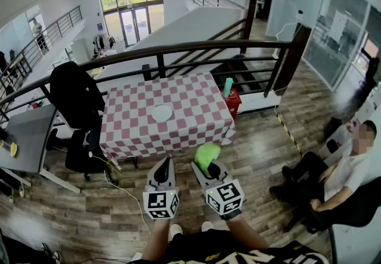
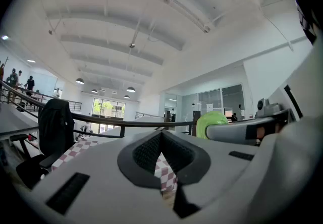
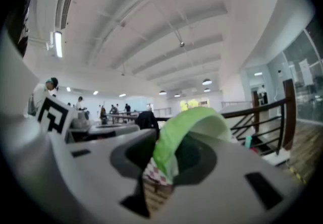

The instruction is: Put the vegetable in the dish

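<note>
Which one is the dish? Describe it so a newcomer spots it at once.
Find the table with the red-and-white checked cloth in front of the dark railing. Near its middle lies the dish: small, round, plain white, the only thing on the cloth.

I can read no word or number. My left gripper (image 1: 165,166) and right gripper (image 1: 201,167) bear only square black-and-white markers; white print on the shirt (image 1: 238,255) at six o'clock is too cut off.

A checkered table (image 1: 196,108) stands just before a black railing (image 1: 178,49), with a black chair (image 1: 74,93) beside its left edge. A red box (image 1: 233,102) sits by its far right corner.
</note>
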Demonstrator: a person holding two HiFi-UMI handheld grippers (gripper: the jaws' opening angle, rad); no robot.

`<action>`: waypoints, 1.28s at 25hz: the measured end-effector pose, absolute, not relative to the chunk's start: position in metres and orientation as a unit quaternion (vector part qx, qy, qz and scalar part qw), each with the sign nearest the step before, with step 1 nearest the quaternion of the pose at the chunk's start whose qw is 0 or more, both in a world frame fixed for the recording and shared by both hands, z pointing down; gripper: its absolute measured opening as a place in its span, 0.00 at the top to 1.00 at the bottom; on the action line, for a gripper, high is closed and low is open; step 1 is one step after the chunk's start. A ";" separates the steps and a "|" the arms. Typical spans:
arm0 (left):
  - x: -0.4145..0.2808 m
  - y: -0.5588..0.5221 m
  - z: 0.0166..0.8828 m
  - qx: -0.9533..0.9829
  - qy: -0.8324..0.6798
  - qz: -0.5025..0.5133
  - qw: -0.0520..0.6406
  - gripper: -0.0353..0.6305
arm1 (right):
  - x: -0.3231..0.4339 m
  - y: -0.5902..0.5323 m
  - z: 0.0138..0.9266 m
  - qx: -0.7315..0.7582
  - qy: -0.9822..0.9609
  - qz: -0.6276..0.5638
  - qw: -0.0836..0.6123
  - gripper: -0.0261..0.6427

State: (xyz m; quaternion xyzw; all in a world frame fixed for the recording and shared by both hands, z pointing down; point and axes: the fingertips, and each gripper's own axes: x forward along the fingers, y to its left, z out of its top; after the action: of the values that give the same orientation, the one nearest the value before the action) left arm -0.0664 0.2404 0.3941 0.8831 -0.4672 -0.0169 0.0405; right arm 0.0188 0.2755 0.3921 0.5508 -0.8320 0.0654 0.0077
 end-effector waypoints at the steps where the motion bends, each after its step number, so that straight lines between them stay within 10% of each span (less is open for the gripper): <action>1: -0.061 0.240 0.395 0.884 -0.465 -0.016 0.042 0.92 | 0.023 0.275 0.393 0.551 -0.832 0.067 0.007 0.79; 32: -0.012 0.260 0.434 0.862 -0.504 0.002 0.057 0.92 | 0.068 0.290 0.435 0.501 -0.857 0.122 -0.004 0.79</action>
State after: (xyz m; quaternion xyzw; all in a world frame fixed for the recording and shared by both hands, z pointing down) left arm -0.0121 0.2597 0.4342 0.8615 -0.5045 0.0021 0.0569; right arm 0.0685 0.2904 0.4347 0.5013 -0.8565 0.1225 -0.0036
